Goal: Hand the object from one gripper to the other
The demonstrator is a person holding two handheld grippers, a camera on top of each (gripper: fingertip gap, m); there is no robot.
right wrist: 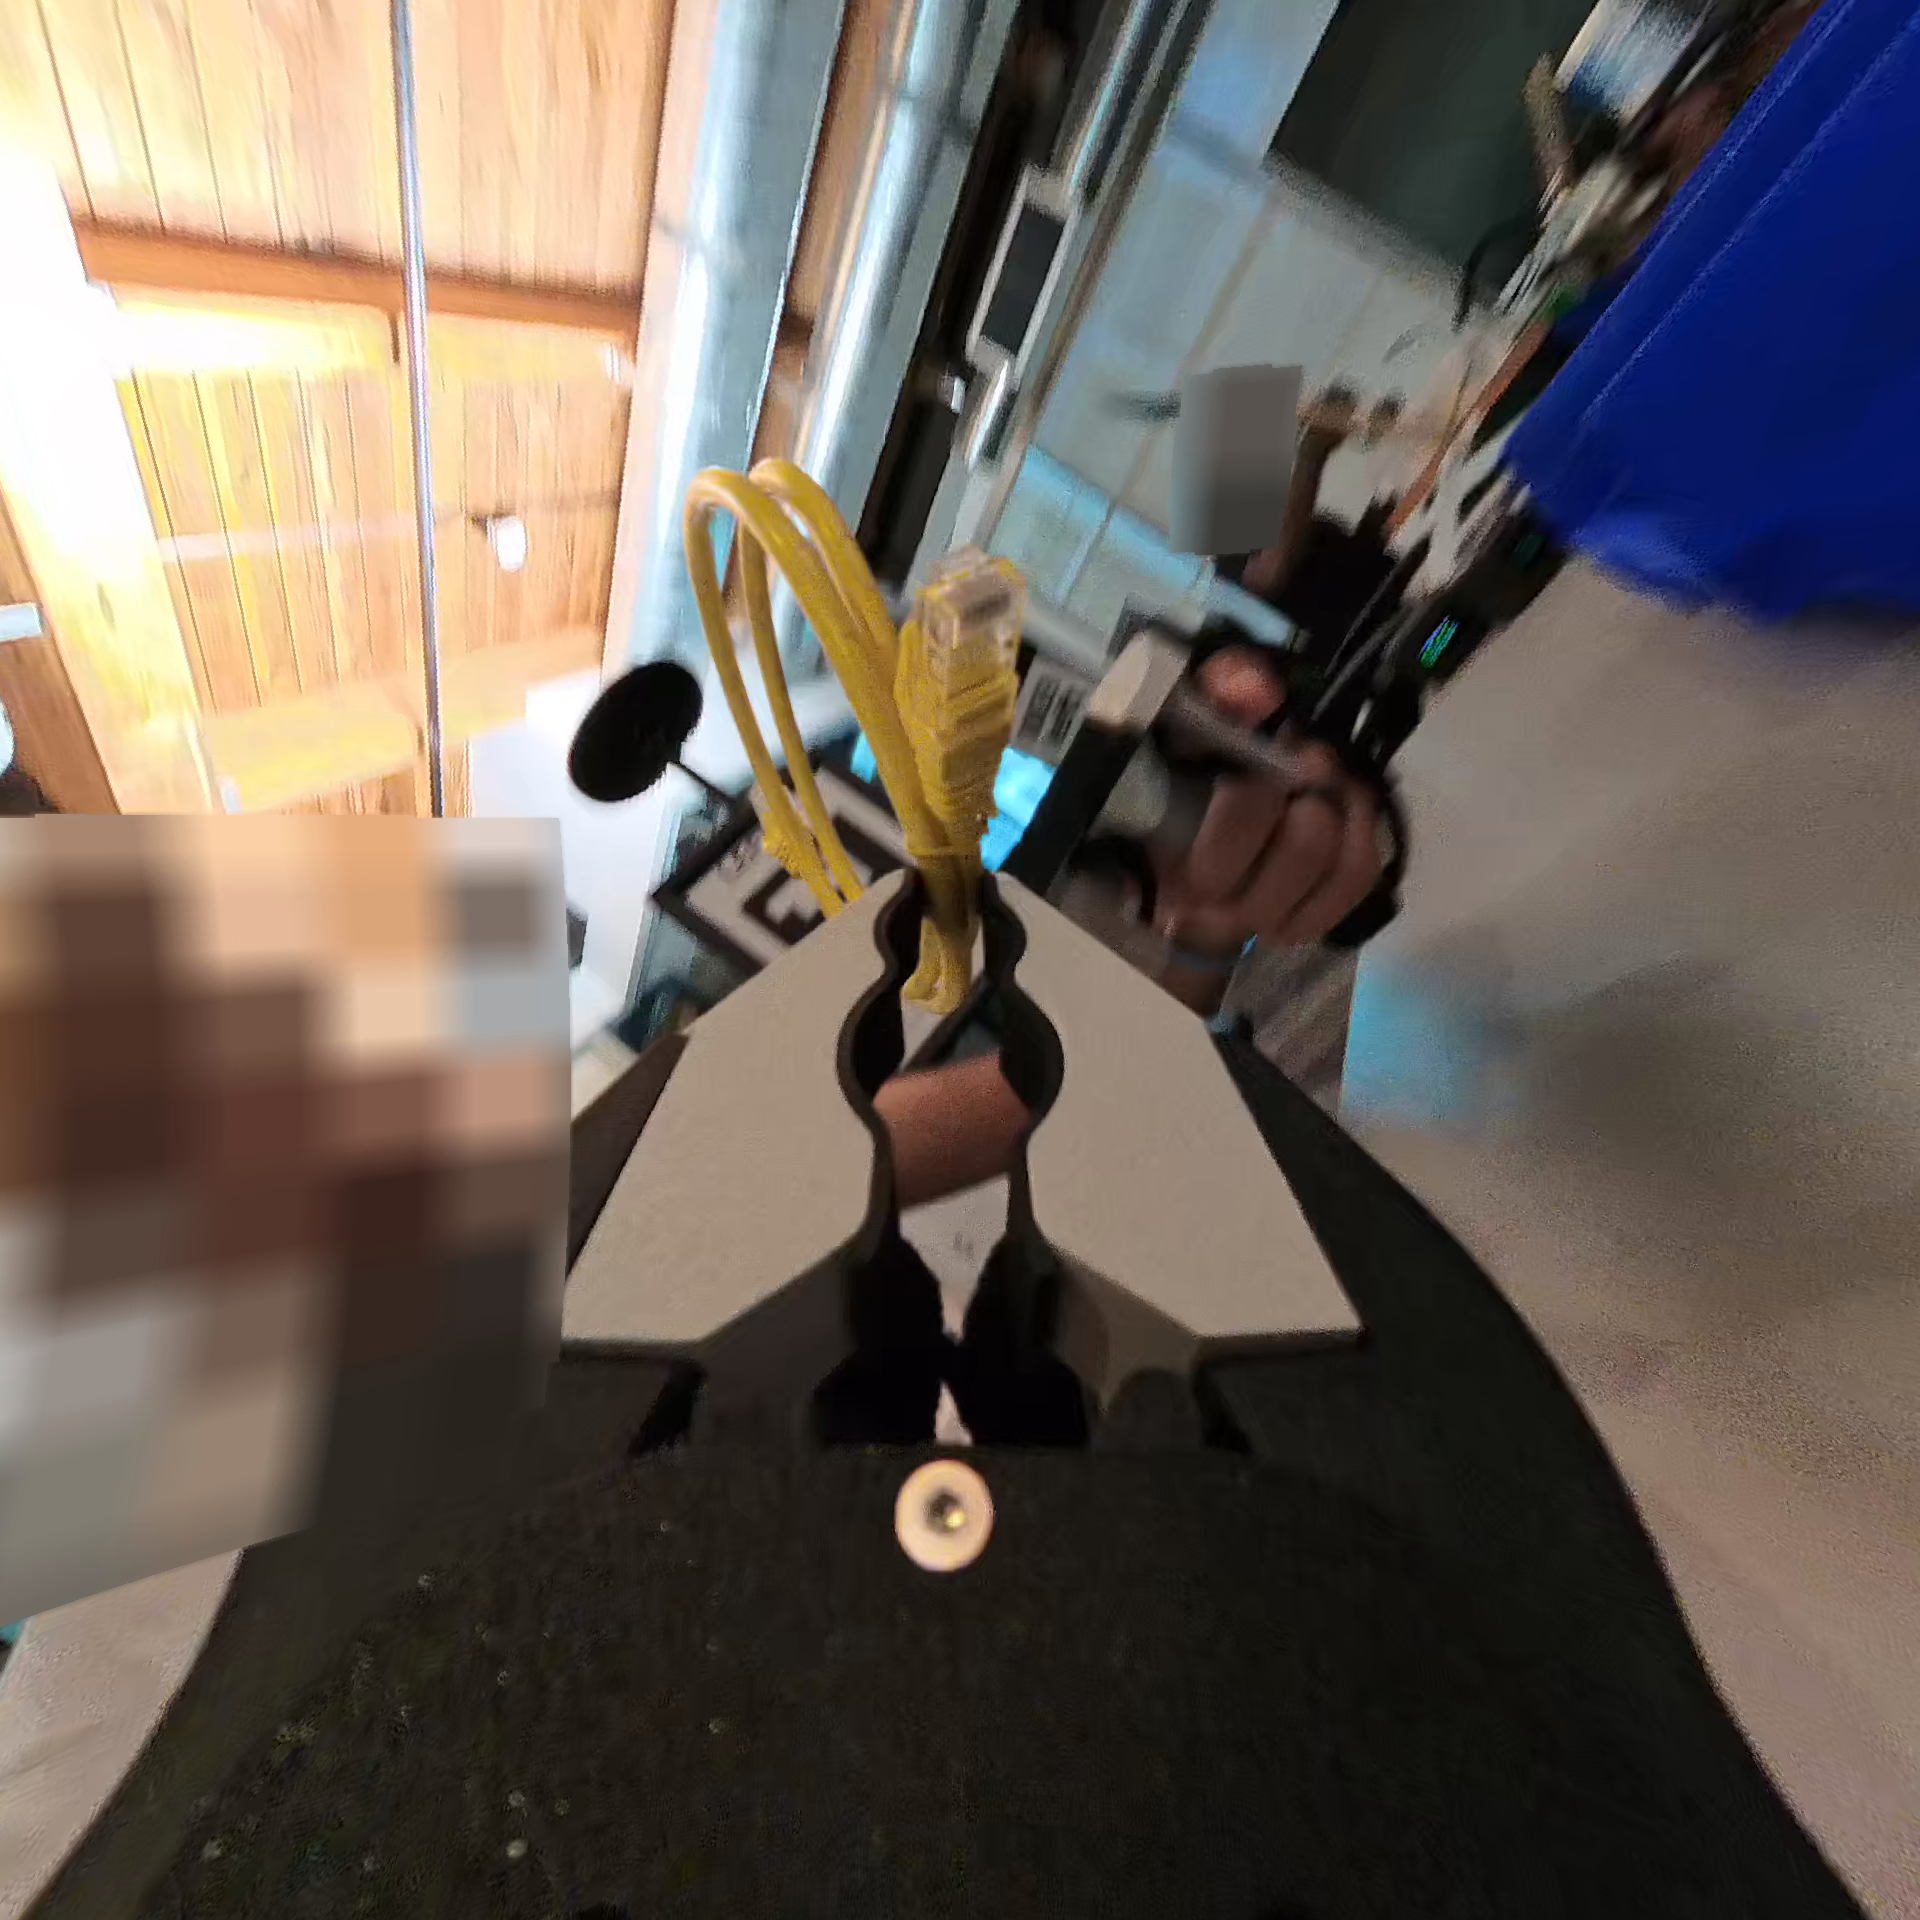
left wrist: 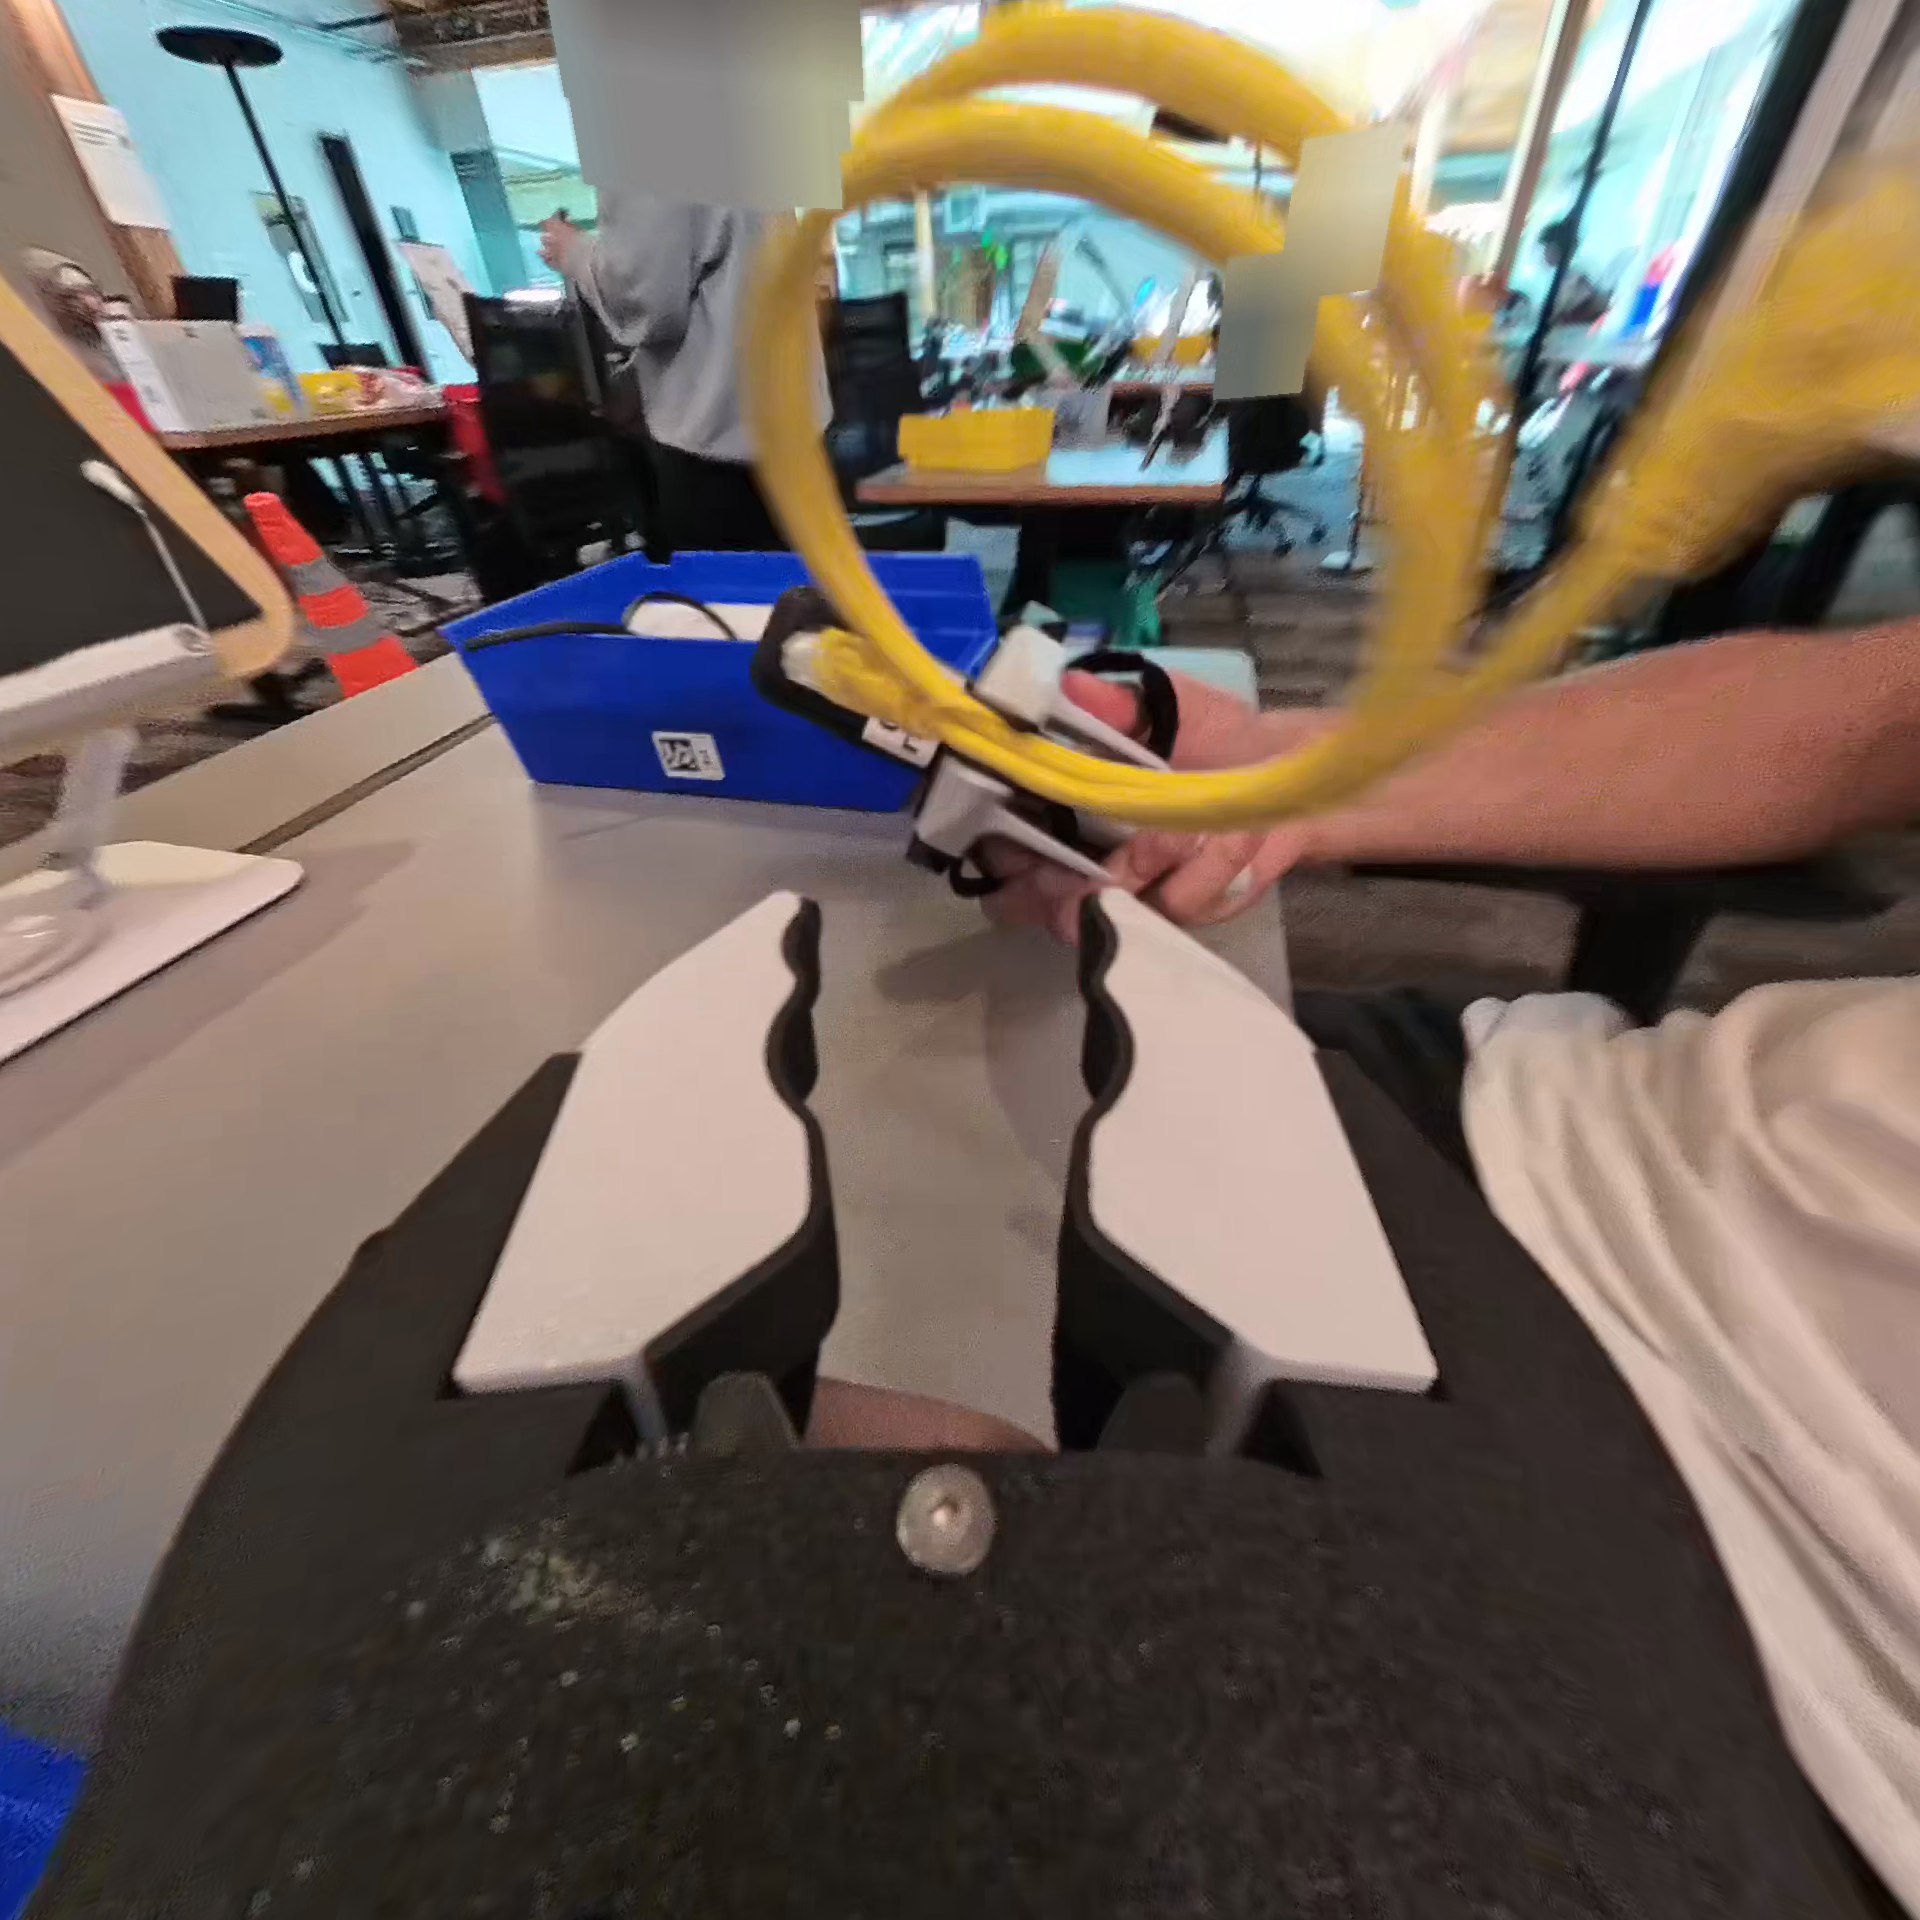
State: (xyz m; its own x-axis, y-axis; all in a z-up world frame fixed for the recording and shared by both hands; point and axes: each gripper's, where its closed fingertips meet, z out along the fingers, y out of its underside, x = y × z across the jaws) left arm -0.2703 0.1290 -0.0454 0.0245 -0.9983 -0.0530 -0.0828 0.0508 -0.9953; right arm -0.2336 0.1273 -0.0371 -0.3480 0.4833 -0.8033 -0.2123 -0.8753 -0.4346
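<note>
A yellow network cable [left wrist: 1091, 177] hangs in a coil, blurred and close to the left wrist camera. My right gripper [right wrist: 951, 894] is shut on a bundled part of the cable [right wrist: 940, 790], with a clear plug [right wrist: 971, 603] and loops sticking out past the tips. In the left wrist view the right gripper [left wrist: 935, 727] shows ahead, held by a hand, with the cable pinched in it. My left gripper [left wrist: 945, 914] is open and empty, low over the grey table [left wrist: 416, 987], just short of the right gripper.
A blue bin [left wrist: 675, 717] stands on the table behind the right gripper. A monitor stand [left wrist: 135, 904] is at the left. A forearm [left wrist: 1558, 748] reaches in from the right. An orange cone [left wrist: 332, 613] and a standing person [left wrist: 686, 343] are beyond the table. One gripper's finger ends stand about 5 centimetres off the other's.
</note>
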